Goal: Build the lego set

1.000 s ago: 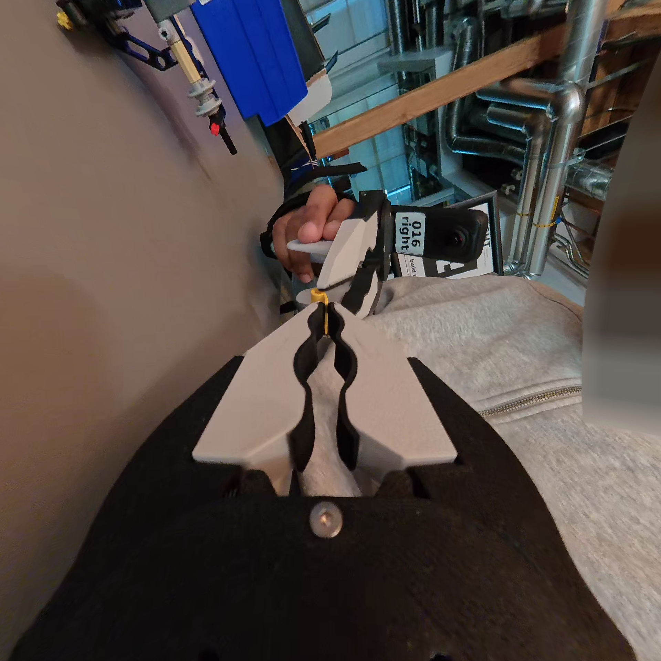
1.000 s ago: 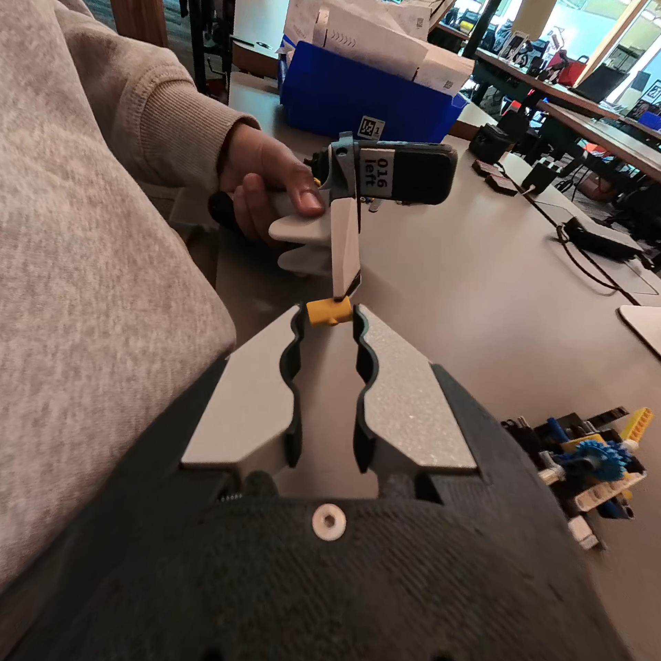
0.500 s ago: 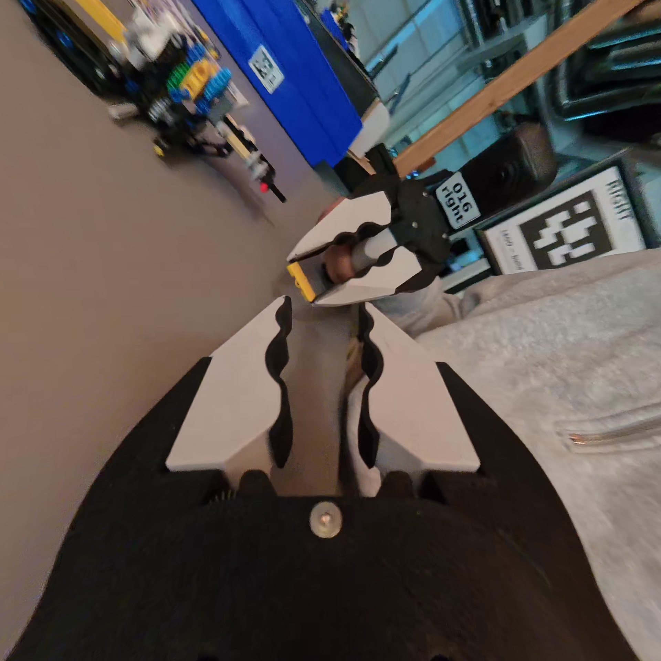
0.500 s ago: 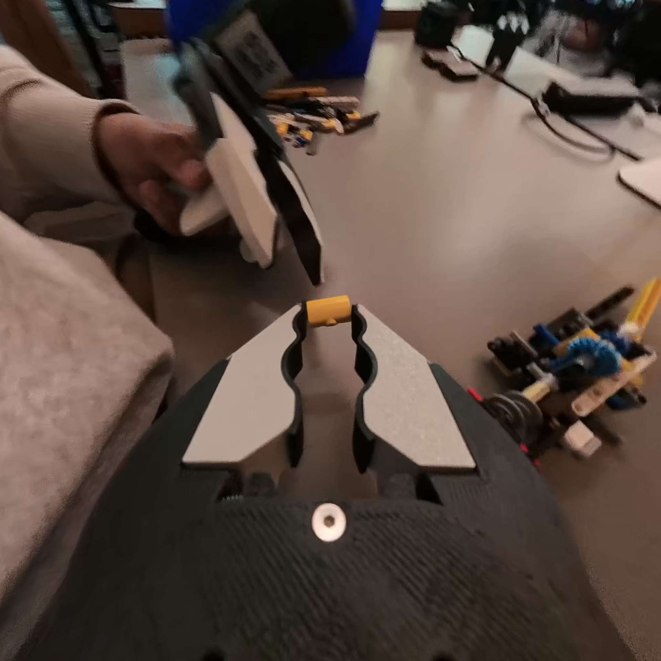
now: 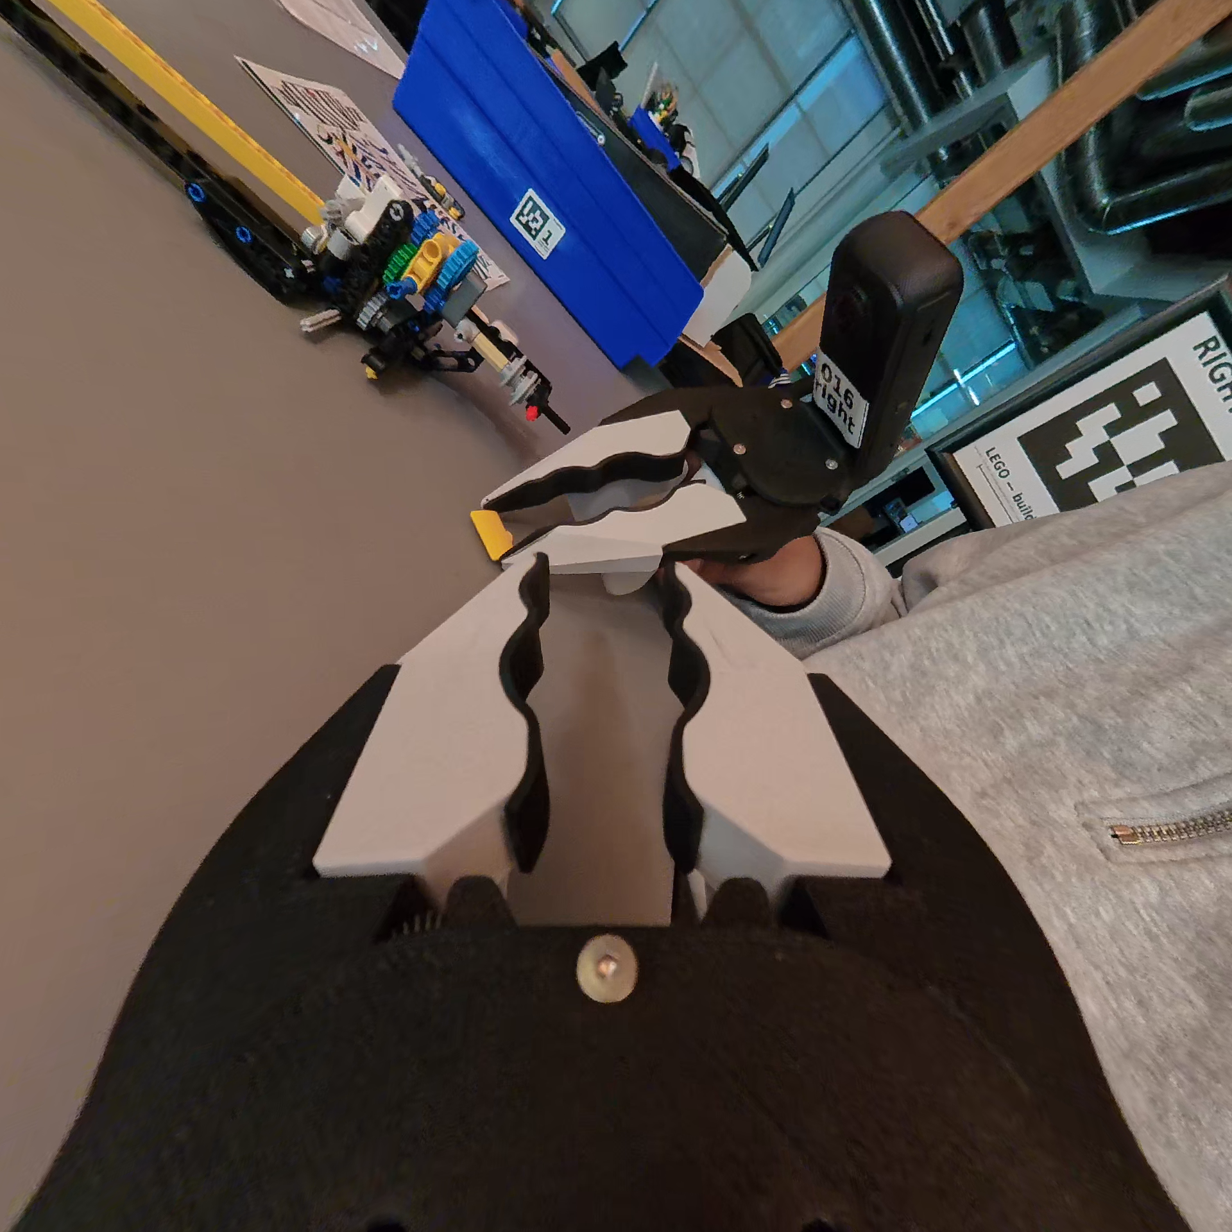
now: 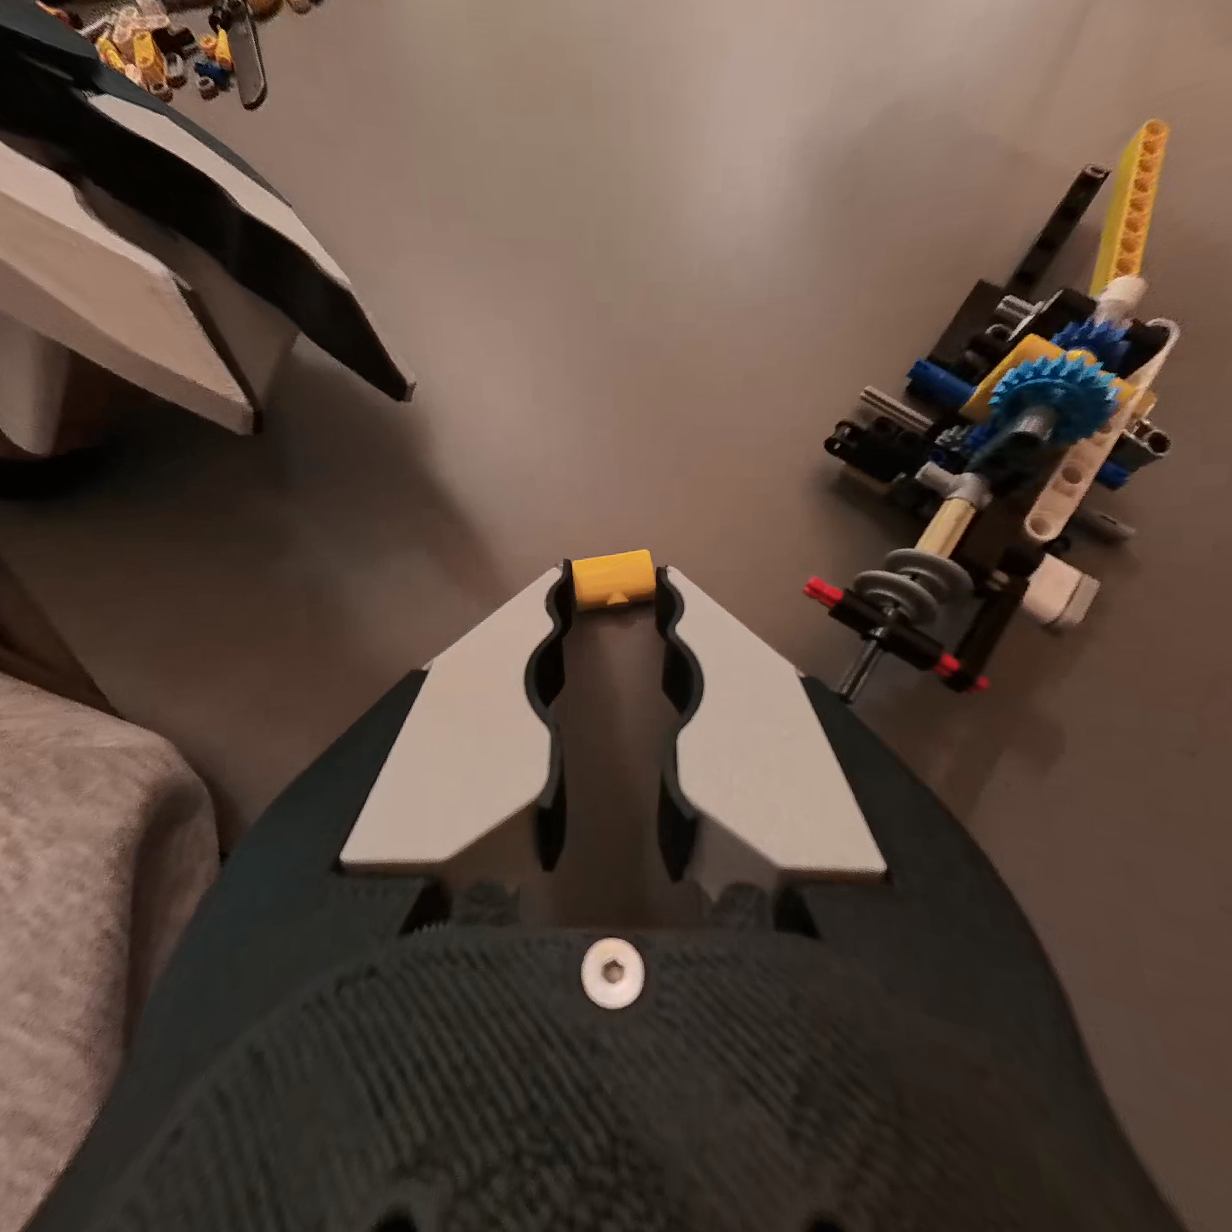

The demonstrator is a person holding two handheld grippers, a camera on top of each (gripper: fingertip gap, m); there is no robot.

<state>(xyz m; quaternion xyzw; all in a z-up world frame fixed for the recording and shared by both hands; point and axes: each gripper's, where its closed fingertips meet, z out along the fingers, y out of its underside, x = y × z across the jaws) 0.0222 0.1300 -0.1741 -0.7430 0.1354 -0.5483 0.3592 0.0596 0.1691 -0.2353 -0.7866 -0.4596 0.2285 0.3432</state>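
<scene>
My right gripper (image 6: 613, 570) is shut on a small yellow Lego connector (image 6: 610, 580), held above the grey table (image 6: 667, 200). The partly built Lego assembly (image 6: 1000, 453), with blue gears, black and yellow beams and a tan axle, lies on the table to its right. My left gripper (image 5: 603, 573) is open and empty, just behind the right gripper (image 5: 500, 530), which shows the yellow connector (image 5: 490, 533) at its tips. The assembly also shows in the left wrist view (image 5: 400, 273), far left. The left gripper's fingers (image 6: 200, 320) show at the upper left of the right wrist view.
A blue bin (image 5: 533, 173) stands behind the assembly, with printed sheets (image 5: 333, 127) beside it. Several loose Lego parts (image 6: 180, 53) lie at the table's far left. A person's grey sweatshirt (image 5: 1000, 667) is close on the near side. About 8 centimetres separates my left fingertips from my right.
My left gripper let go of the yellow connector, opened and drew back. My right gripper kept the connector and swung down over the table, nearer the assembly.
</scene>
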